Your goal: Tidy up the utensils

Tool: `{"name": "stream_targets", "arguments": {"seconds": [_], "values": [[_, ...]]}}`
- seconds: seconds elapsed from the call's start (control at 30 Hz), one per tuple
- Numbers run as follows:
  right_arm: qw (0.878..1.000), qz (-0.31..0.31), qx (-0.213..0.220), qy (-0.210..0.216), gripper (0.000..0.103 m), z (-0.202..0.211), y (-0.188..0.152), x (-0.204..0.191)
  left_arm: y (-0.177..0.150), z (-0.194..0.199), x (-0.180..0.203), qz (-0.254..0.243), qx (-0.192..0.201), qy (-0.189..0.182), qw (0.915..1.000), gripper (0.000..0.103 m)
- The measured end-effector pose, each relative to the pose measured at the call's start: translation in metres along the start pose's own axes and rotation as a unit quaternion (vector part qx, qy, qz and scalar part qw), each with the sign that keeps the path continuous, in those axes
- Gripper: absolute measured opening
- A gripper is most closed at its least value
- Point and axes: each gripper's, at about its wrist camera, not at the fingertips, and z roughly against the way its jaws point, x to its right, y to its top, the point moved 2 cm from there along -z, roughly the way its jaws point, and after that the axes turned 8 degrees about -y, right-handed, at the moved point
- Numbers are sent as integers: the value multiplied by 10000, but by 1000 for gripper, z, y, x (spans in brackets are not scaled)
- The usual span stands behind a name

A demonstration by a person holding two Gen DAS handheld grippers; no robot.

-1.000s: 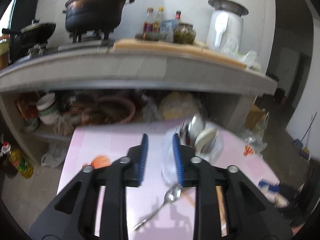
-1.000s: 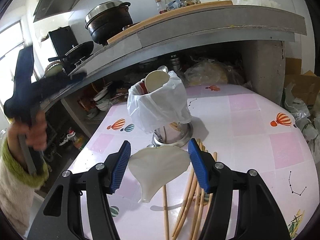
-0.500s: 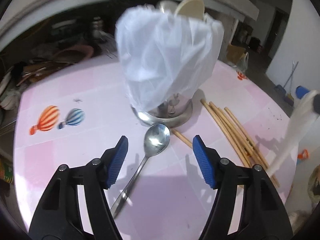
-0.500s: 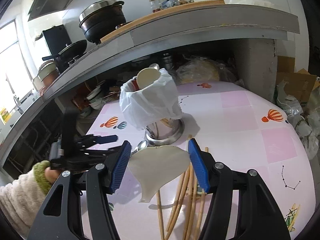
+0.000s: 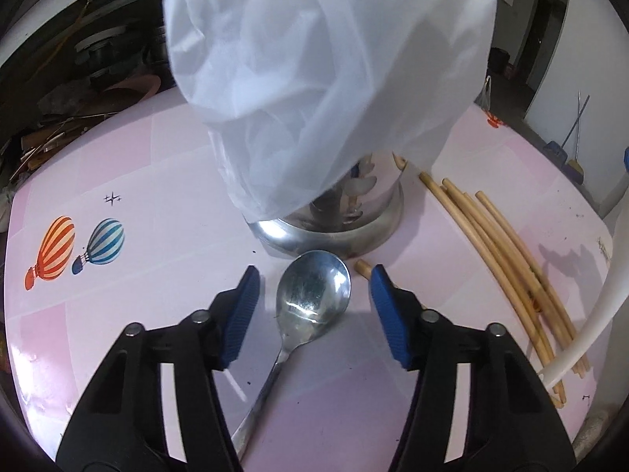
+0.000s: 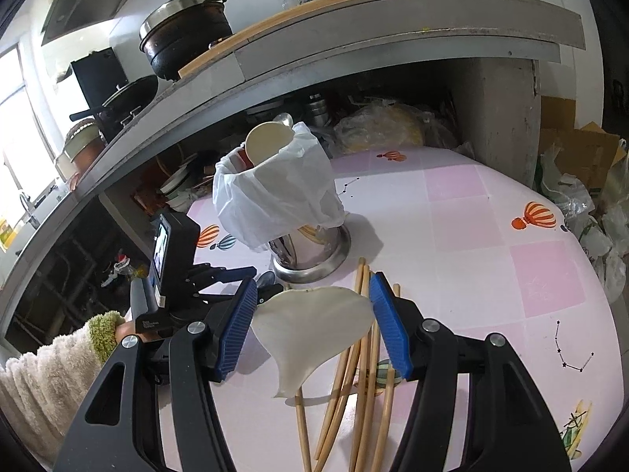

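A metal spoon (image 5: 310, 299) lies on the pink table, its bowl against the base of a steel utensil holder (image 5: 346, 220) wrapped in a white plastic bag (image 5: 326, 74). My left gripper (image 5: 313, 310) is open, its fingers on either side of the spoon's bowl, low over the table. Several wooden chopsticks (image 5: 507, 259) lie right of the holder. My right gripper (image 6: 313, 324) is shut on a white spatula blade (image 6: 314, 334), held above the chopsticks (image 6: 354, 377). The holder (image 6: 310, 251) with a cream spoon (image 6: 267, 145) in it stands beyond. The left gripper (image 6: 220, 279) also shows there.
The pink table (image 6: 471, 212) has balloon prints. A grey counter (image 6: 354, 39) overhangs the table's far side, with a black pot (image 6: 184, 35) on it and cluttered shelves below. Bags and cardboard (image 6: 582, 181) stand at the right.
My left gripper has swung down from facing the counter to the table and closed in on the spoon, its fingers opened wider. My right gripper has held the spatula nearly still.
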Motion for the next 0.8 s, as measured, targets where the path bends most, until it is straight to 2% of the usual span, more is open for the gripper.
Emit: {"name": "stream_targets", "arguments": {"seconds": [0.17, 0.37, 0.67, 0.8], "values": [[10000, -10, -21, 6, 58, -2, 0, 1, -1, -1, 3, -68, 115, 142, 9998, 49], [10000, -40, -32, 18, 58, -3, 0, 1, -6, -1, 12, -187, 169, 367, 9990, 36], [10000, -19, 4, 18, 58, -1, 1, -2, -14, 8, 15, -117, 168, 428, 9989, 35], [10000, 9, 39, 34, 58, 3, 1, -4, -14, 19, 11, -35, 311, 457, 9985, 35]]}}
